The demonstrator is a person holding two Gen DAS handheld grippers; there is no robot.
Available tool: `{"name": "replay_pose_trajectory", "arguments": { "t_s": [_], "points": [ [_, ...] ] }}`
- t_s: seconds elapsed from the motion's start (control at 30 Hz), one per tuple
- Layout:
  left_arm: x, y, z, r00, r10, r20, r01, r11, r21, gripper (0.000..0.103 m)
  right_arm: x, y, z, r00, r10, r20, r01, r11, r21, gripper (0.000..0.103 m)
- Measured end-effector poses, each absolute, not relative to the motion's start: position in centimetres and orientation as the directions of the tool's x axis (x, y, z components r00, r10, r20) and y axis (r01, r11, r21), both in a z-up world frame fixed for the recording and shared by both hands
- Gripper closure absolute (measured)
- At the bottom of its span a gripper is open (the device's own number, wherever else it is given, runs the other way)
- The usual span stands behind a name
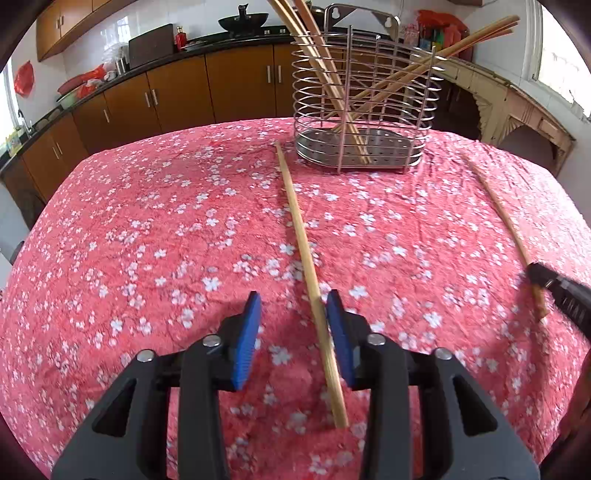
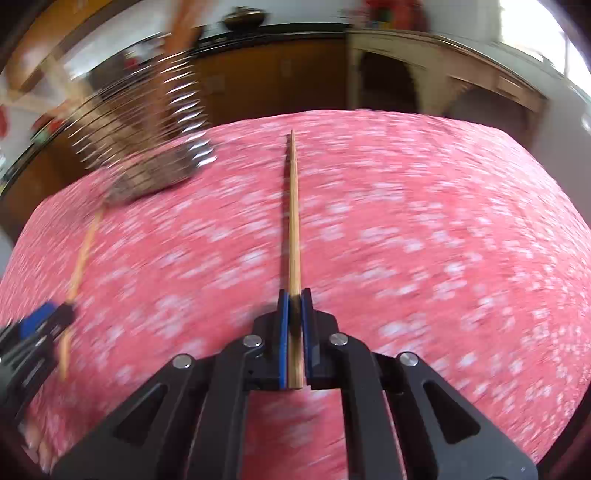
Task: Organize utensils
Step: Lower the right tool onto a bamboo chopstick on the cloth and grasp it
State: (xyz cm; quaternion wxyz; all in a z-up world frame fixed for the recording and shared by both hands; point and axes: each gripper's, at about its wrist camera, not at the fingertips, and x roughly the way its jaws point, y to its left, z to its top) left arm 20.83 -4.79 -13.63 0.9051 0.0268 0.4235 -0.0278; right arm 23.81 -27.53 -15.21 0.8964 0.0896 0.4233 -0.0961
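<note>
L gripper [image 1: 293, 306] sits low over the counter [image 1: 147, 240], which is covered w/ a red floral cloth; jaws apart, straddling a bamboo chopstick [image 1: 301, 240] that lies flat on the cloth. That stick runs from btwn the blue pads [image 1: 245, 343] toward the wire utensil basket [image 1: 365, 110], far tip ending just beside the basket's base, on its L side. Stick lies close to the R pad; can't tell if touching.

Basket stands upright at the far side of the counter, several chopsticks [image 1: 332, 85] already leaning inside, some tilted L, some R.

R gripper [image 2: 294, 295] has jaws clamped on a second chopstick [image 2: 293, 206], which pokes straight fwd past the basket's R side, well apart from it. R wrist view is motion-blurred, so the basket [image 2: 147, 122] there is smeared. In the L wrist view the same held stick [image 1: 506, 225] shows to the R of the basket w/ the R gripper's black tip on its near part.

Behind the basket: brown cabinets [image 1: 240, 81], a dark wok [image 1: 243, 20] on the stove.
</note>
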Motion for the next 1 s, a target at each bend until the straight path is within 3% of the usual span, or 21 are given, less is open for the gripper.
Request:
{"name": "replay_pose_trajectory", "arguments": {
  "t_s": [0.03, 0.13, 0.3, 0.6, 0.67, 0.73, 0.8, 0.87, 1.0],
  "points": [
    [21.1, -4.6, -13.5, 0.639, -0.021, -0.769, 0.068, 0.997, 0.030, 0.082, 24.2, -28.6, -15.2, 0.622, -0.110, -0.775, 0.268, 0.960, 0.078, 0.095],
    [22.9, -3.1, -13.2, 0.629, 0.017, -0.777, 0.042, 0.998, 0.055, 0.092, 25.4, -31.3, -15.3, 0.619, -0.123, -0.776, 0.303, 0.949, 0.092, 0.095],
    [25.7, 0.4, -12.8, 0.623, 0.079, -0.778, 0.015, 0.994, 0.113, 0.093, 26.9, -33.5, -15.5, 0.616, -0.149, -0.773, 0.309, 0.949, 0.064, 0.095],
    [25.8, 3.3, -13.0, 0.643, 0.035, -0.765, 0.052, 0.995, 0.089, 0.092, 28.0, -34.6, -15.5, 0.628, -0.177, -0.758, 0.304, 0.952, 0.029, 0.095],
    [25.8, 3.6, -13.0, 0.643, 0.032, -0.765, 0.043, 0.996, 0.077, 0.088, 27.8, -34.5, -15.5, 0.628, -0.177, -0.758, 0.305, 0.952, 0.031, 0.095],
    [25.9, 4.2, -12.9, 0.641, 0.045, -0.766, 0.012, 0.998, 0.069, 0.071, 27.9, -34.5, -15.4, 0.628, -0.178, -0.758, 0.306, 0.951, 0.030, 0.095],
    [26.0, 5.3, -12.9, 0.637, 0.036, -0.770, -0.017, 0.999, 0.033, 0.064, 27.8, -34.5, -15.5, 0.627, -0.180, -0.758, 0.308, 0.951, 0.029, 0.095],
    [25.9, 6.1, -12.8, 0.641, 0.001, -0.768, -0.017, 1.000, -0.013, 0.064, 27.9, -34.5, -15.5, 0.627, -0.178, -0.758, 0.309, 0.951, 0.032, 0.095],
    [26.0, 5.6, -12.8, 0.636, 0.015, -0.771, -0.006, 1.000, 0.014, 0.059, 27.8, -34.5, -15.5, 0.626, -0.181, -0.759, 0.309, 0.951, 0.028, 0.095]
  ]
}}
